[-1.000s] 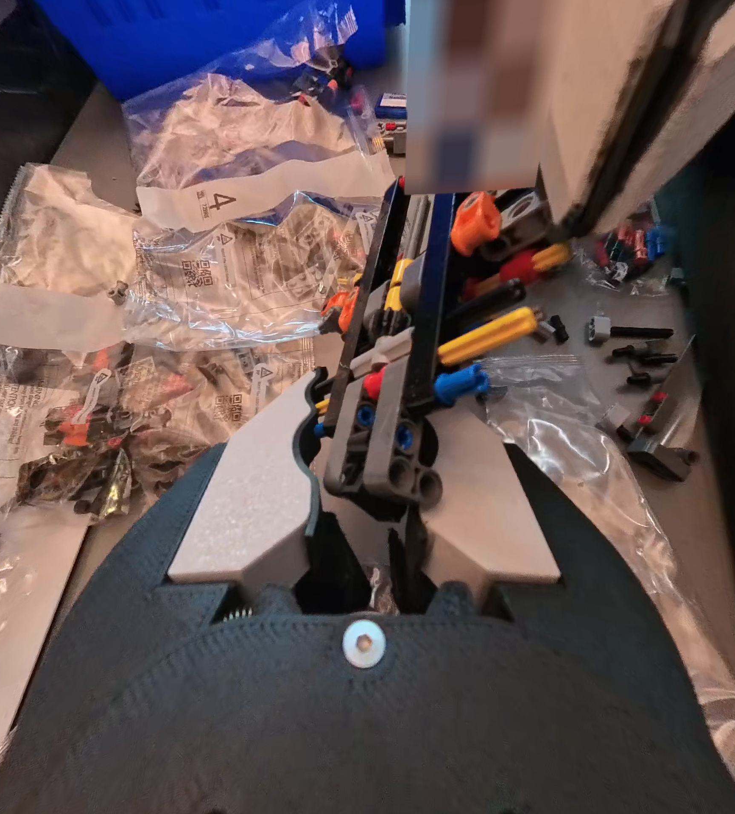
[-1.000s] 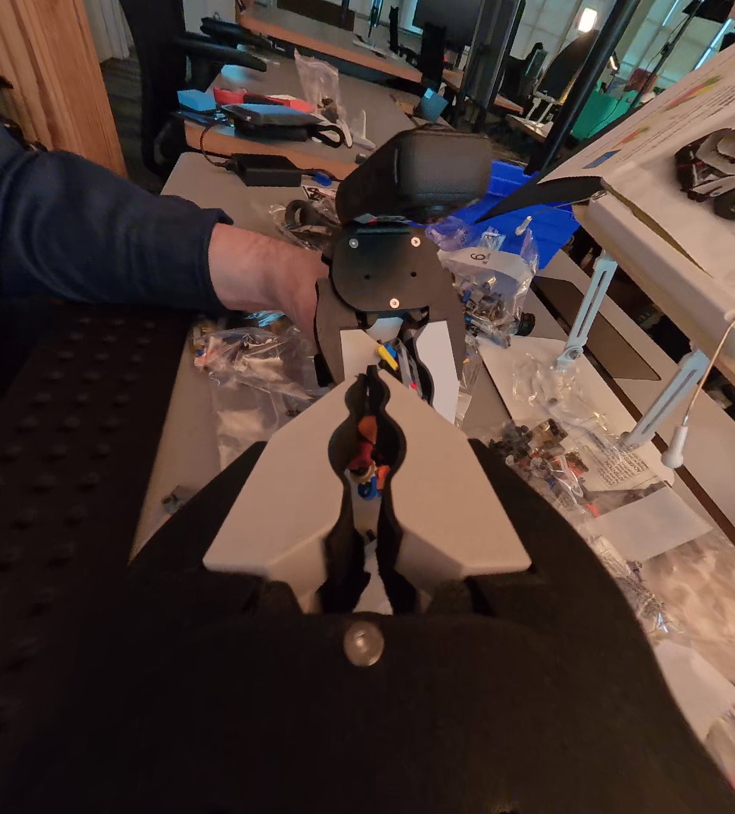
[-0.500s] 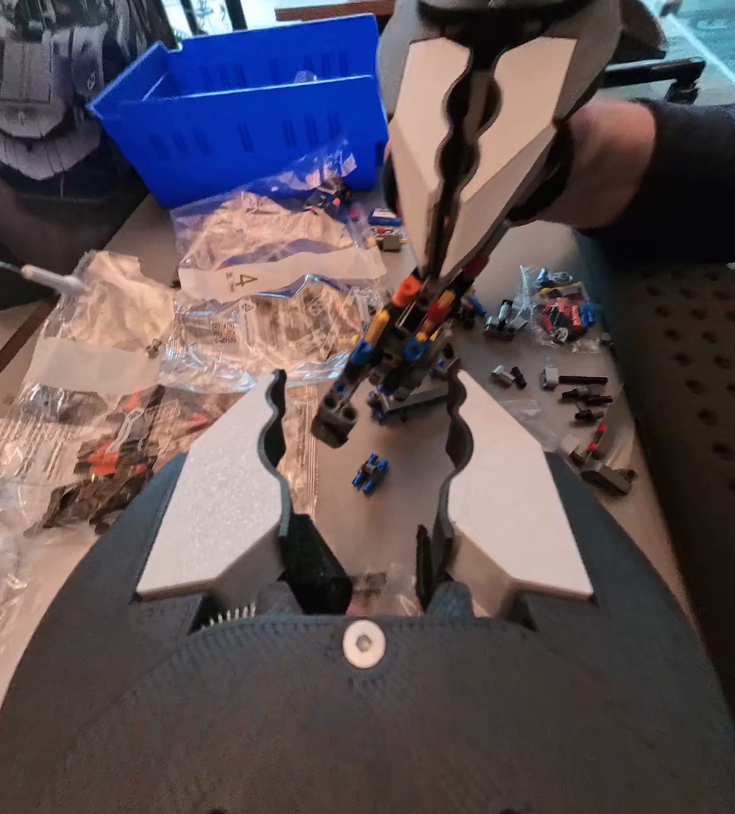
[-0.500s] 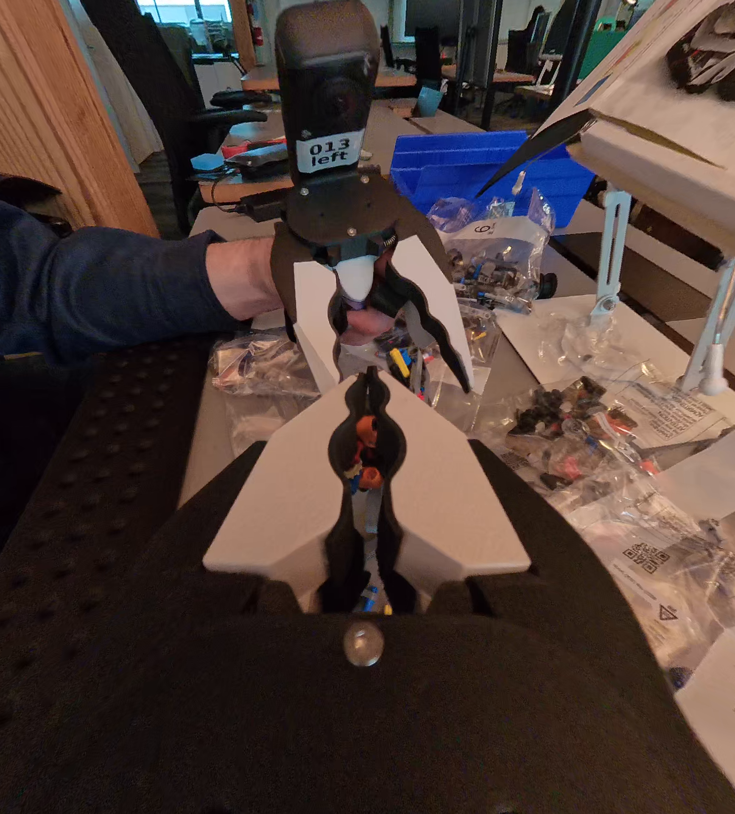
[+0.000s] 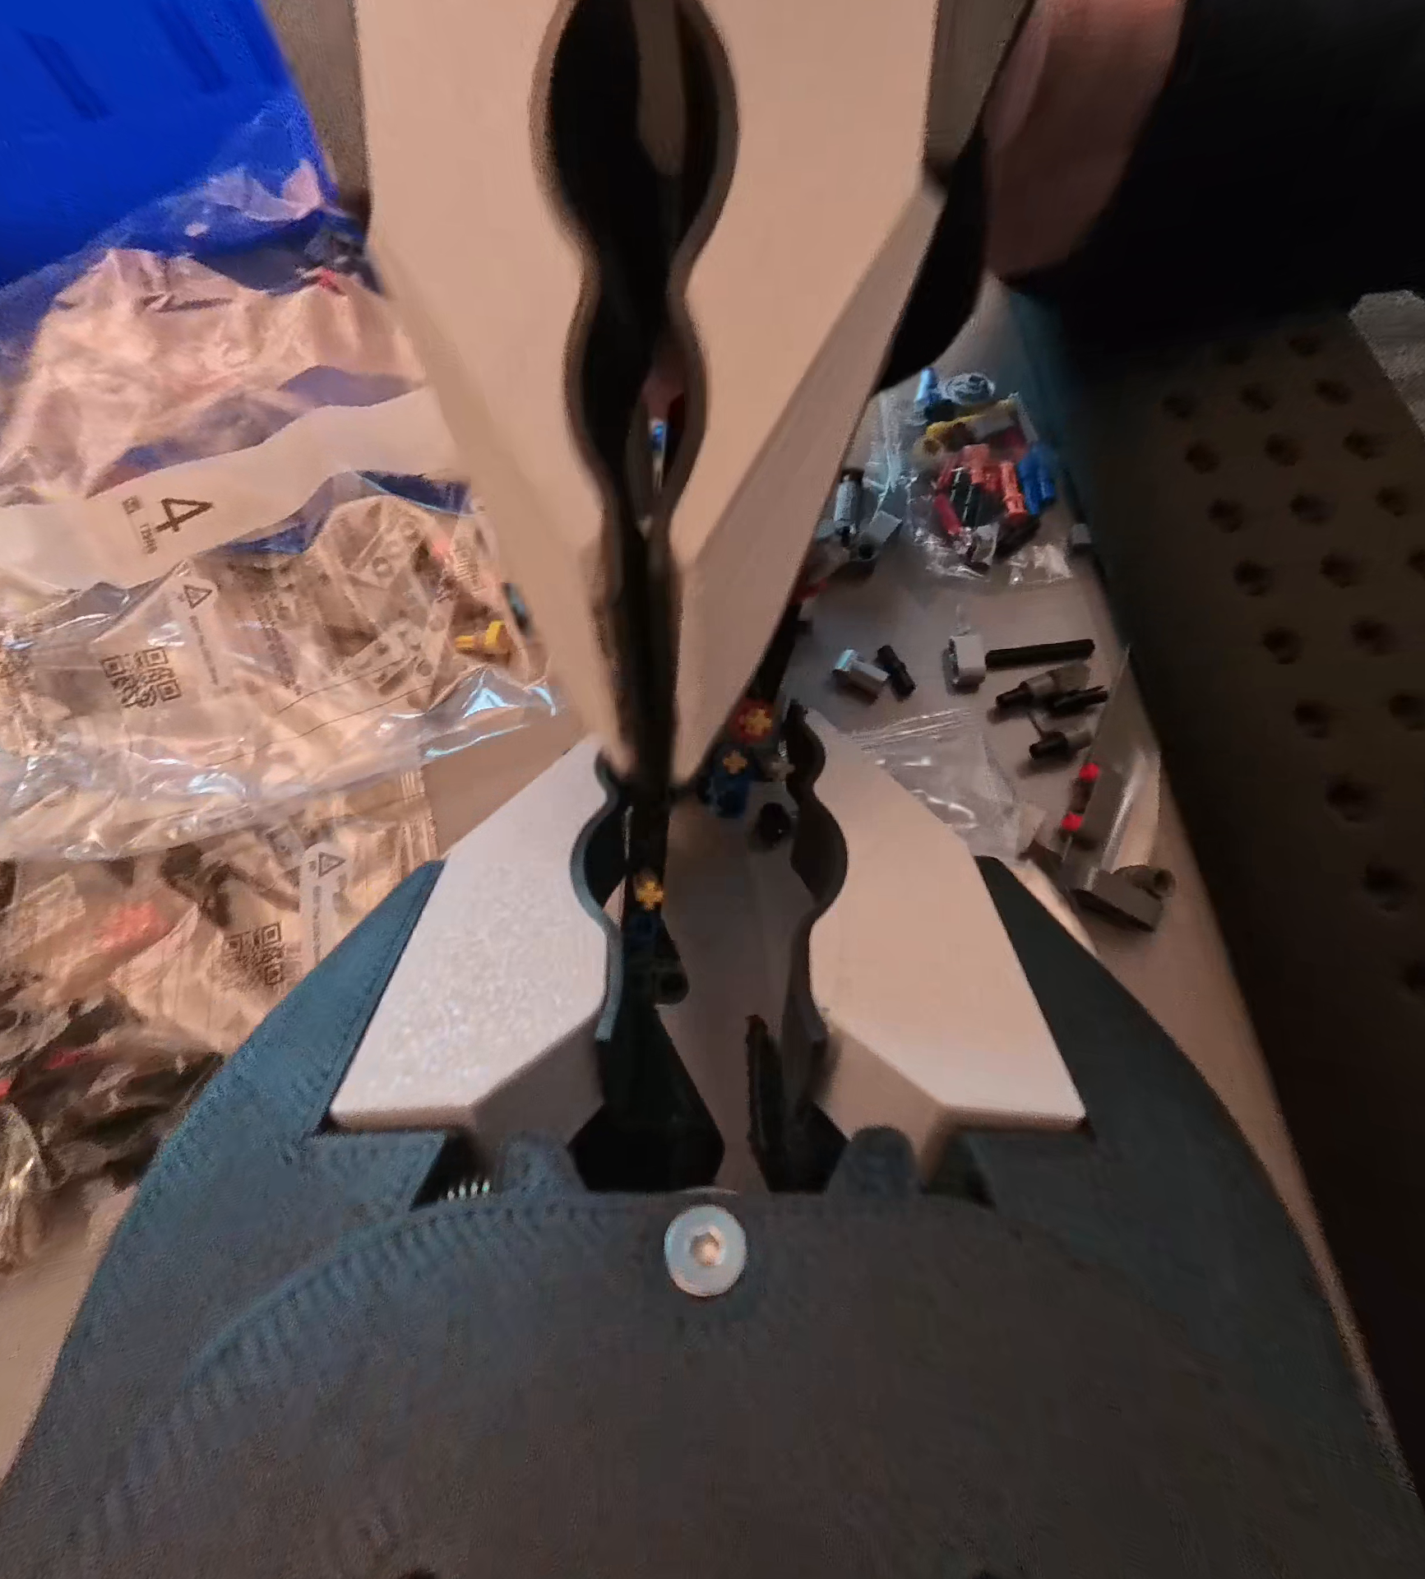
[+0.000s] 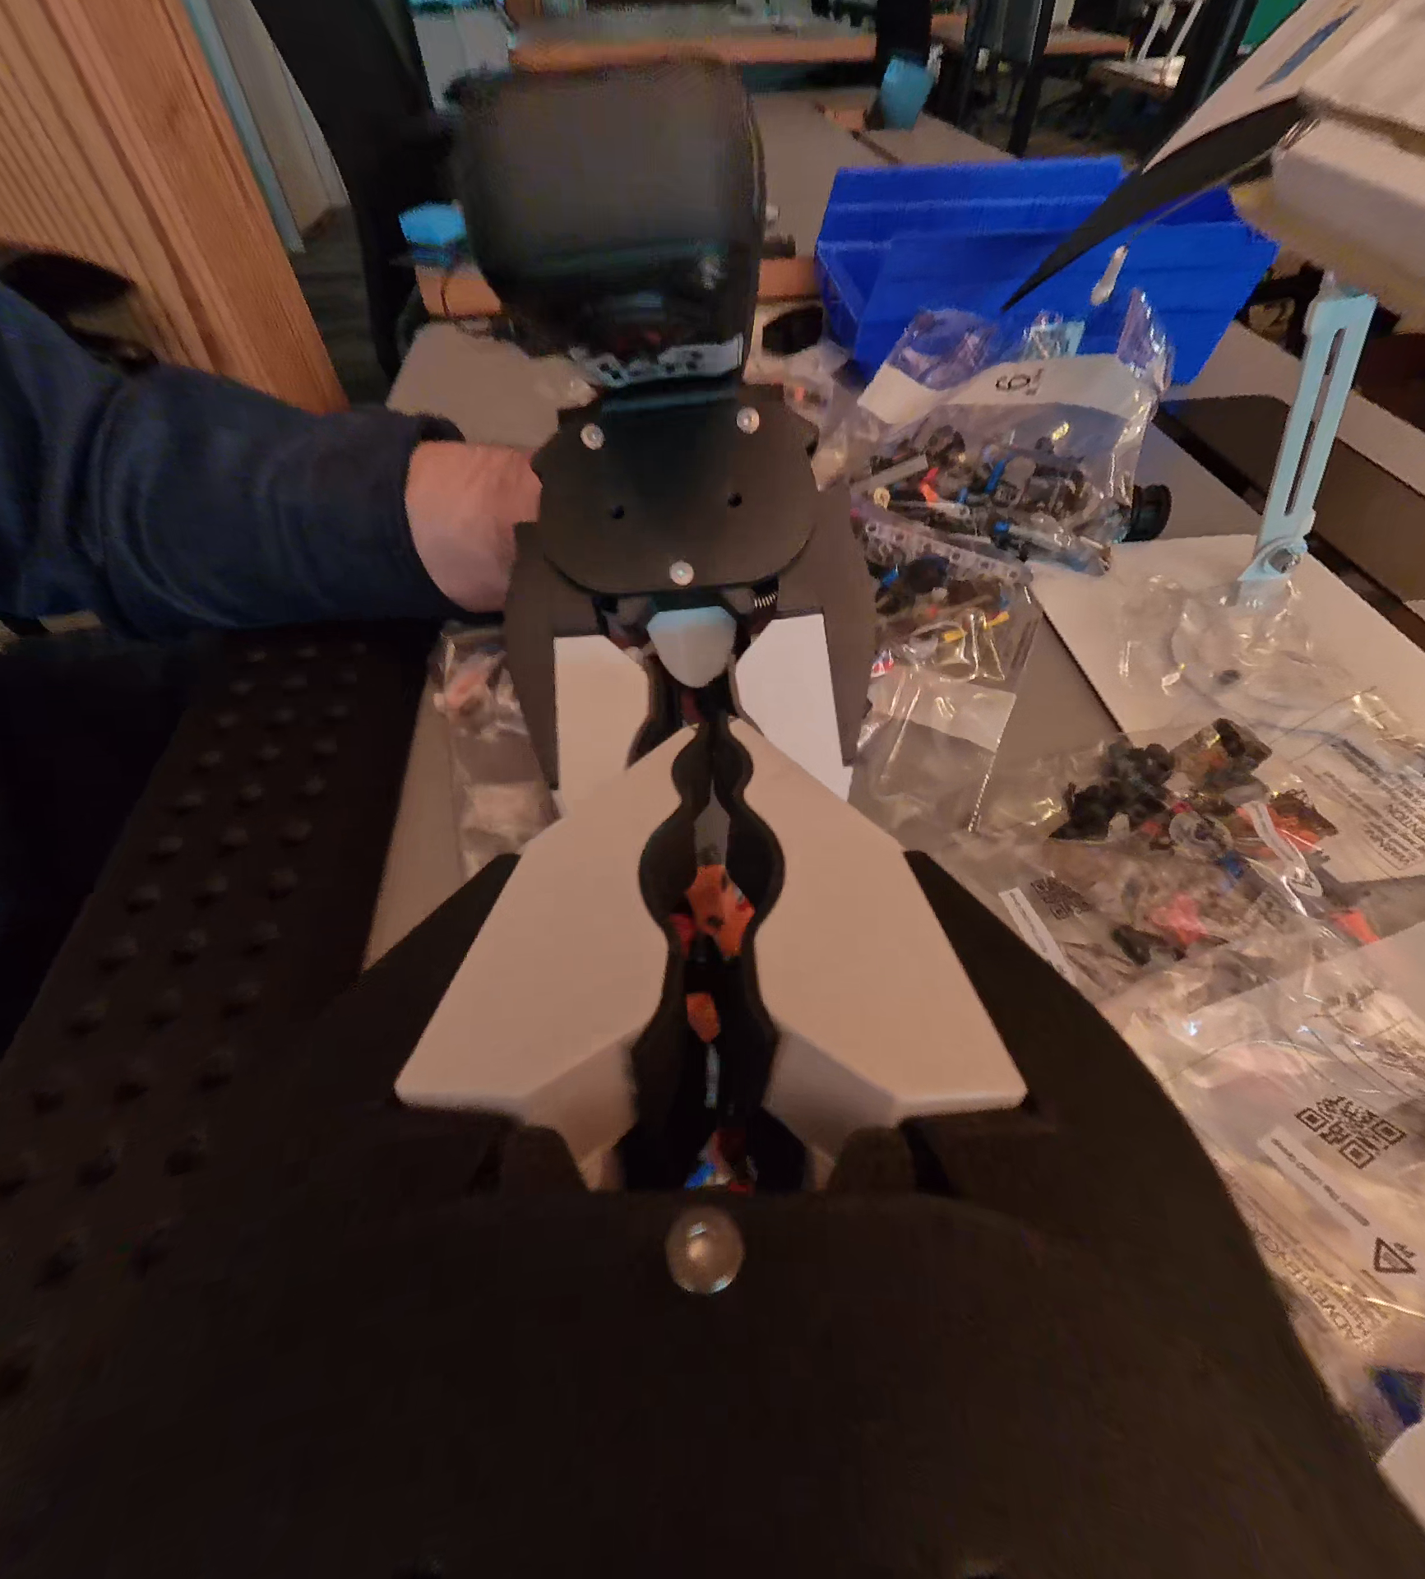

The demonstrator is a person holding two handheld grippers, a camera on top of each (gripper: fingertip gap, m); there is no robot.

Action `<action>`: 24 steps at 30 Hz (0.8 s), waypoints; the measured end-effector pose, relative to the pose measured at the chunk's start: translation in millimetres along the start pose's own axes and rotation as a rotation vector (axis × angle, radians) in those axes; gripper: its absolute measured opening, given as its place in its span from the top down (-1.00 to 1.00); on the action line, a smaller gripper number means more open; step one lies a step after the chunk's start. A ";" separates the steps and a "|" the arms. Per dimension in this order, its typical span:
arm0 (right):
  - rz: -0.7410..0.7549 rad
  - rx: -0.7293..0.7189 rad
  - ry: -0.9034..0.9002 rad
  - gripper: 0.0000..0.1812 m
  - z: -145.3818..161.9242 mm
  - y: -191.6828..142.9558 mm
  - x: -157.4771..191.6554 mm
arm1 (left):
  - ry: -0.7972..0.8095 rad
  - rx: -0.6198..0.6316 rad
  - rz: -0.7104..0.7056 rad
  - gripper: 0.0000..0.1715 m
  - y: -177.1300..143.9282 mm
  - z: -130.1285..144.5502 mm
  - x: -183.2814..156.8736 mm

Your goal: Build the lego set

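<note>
Item 1: your right gripper (image 6: 713, 752), black body with white wedge fingers (image 6: 862, 965), is clenched on the partly built lego assembly (image 6: 713, 918), a narrow black frame studded with orange, red and blue pins; the assembly runs lengthwise down the slot between the fingers, toward the camera

Item 2: your left gripper (image 5: 713, 795), dark teal body with pale grey fingers (image 5: 504, 940), stands released, a clear gap between the pads; the far end of the same assembly (image 5: 649, 906) reaches into that gap and lies close to the left finger, contact not certain through the blur. In the left wrist view the right gripper (image 5: 649, 743) fills the upper middle, its tips meeting yours nose to nose

Item 3: clear plastic parts bags (image 5: 205, 649), several with white numbered strips, heaped on the grey table (image 5: 1025, 615) to the left in the left wrist view

Item 4: loose small lego pieces (image 5: 1033, 675), black pins and grey connectors, scattered on the table to the right; just beyond them a small open bag of red, blue and black pins (image 5: 986, 487)

Item 5: blue plastic bin (image 6: 1025, 248), far side of the table, a bag of mixed parts (image 6: 999, 487) just in front of it

Item 6: your hand in a dark blue sleeve (image 6: 136, 504) holds the left gripper (image 6: 692, 726) from the left in the right wrist view
</note>
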State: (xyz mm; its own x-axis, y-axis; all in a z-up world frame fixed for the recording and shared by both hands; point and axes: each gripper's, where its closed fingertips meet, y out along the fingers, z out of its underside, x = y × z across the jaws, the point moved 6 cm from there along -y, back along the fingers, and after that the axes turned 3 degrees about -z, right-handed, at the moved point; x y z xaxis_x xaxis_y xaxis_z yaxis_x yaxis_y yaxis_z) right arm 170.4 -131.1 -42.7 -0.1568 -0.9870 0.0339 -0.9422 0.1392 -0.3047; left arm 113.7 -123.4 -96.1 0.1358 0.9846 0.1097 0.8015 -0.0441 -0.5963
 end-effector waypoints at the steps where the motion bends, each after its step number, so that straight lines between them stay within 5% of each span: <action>1: -0.002 -0.019 0.014 1.00 -1.9 -4.8 -0.9 | -0.016 0.002 -0.012 0.59 -2.1 1.0 2.9; 3: 0.046 0.000 0.018 1.00 0.5 -15.0 -7.2 | -0.033 0.000 -0.030 0.59 -5.9 2.0 6.6; 7: 0.104 0.050 0.014 0.66 6.8 -24.6 -13.6 | -0.030 0.024 -0.085 0.59 -10.6 0.8 10.7; 14: 0.063 0.092 -0.021 0.72 10.0 -23.3 -6.9 | -0.018 0.083 -0.110 0.59 -13.4 4.2 10.8; 17: 0.044 0.089 -0.061 0.58 6.6 -23.1 -1.1 | 0.000 0.124 -0.139 0.59 -13.5 4.8 11.0; 21: 0.106 0.233 -0.118 0.53 20.7 -9.0 -2.8 | -0.004 0.122 -0.140 0.59 -13.9 3.0 10.2; 24: 0.127 0.295 -0.167 0.73 27.5 -1.0 -2.5 | 0.013 0.130 -0.146 0.59 -12.9 3.1 9.6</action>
State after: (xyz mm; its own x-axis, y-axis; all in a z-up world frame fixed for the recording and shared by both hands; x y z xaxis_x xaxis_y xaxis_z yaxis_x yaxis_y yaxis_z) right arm 179.9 -130.9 -68.7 -0.1936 -0.9662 -0.1701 -0.7883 0.2565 -0.5593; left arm 102.8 -112.8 -89.8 0.0319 0.9767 0.2121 0.7317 0.1218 -0.6707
